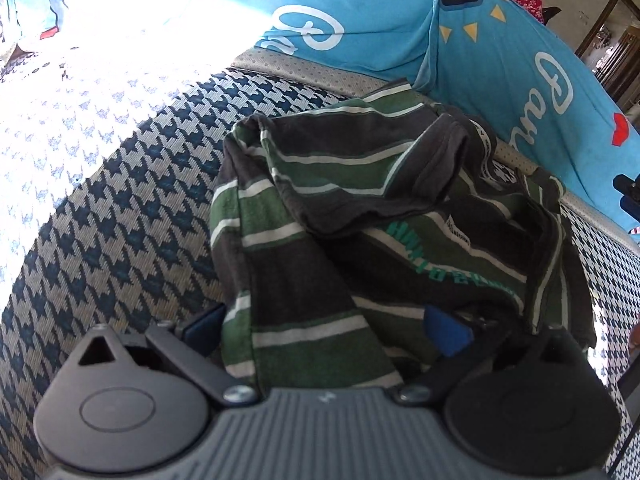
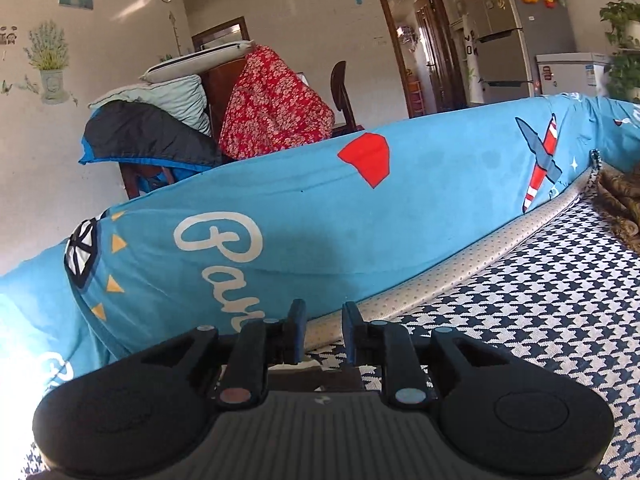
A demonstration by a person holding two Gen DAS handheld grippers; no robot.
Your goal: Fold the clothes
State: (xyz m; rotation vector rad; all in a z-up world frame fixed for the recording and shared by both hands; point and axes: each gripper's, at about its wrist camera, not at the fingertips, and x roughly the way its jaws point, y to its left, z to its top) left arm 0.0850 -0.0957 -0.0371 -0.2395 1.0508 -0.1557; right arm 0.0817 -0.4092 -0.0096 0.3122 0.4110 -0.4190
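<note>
Shirt (image 1: 360,216): striped green and grey knit, crumpled in a heap on the houndstooth mat (image 1: 120,208), near the blue cover (image 1: 500,80). Looks light, limp, not slippery; will sag and drag. Best hold probably hem or shoulder seam. Left gripper (image 1: 324,324): fingers spread wide, cloth lying between them, not pinched. Right gripper (image 2: 322,328): fingers parted, empty, pointing at the cover.

A crumpled shirt (image 1: 360,216) lies on a woven mat (image 1: 120,208), centre of the left wrist view, its near edge between the left gripper's (image 1: 324,324) fingers. Behind it, a quilt (image 1: 500,60) runs across the upper right. In the right wrist view, the right gripper (image 2: 324,332) sits at lower centre, before the quilt.
</note>
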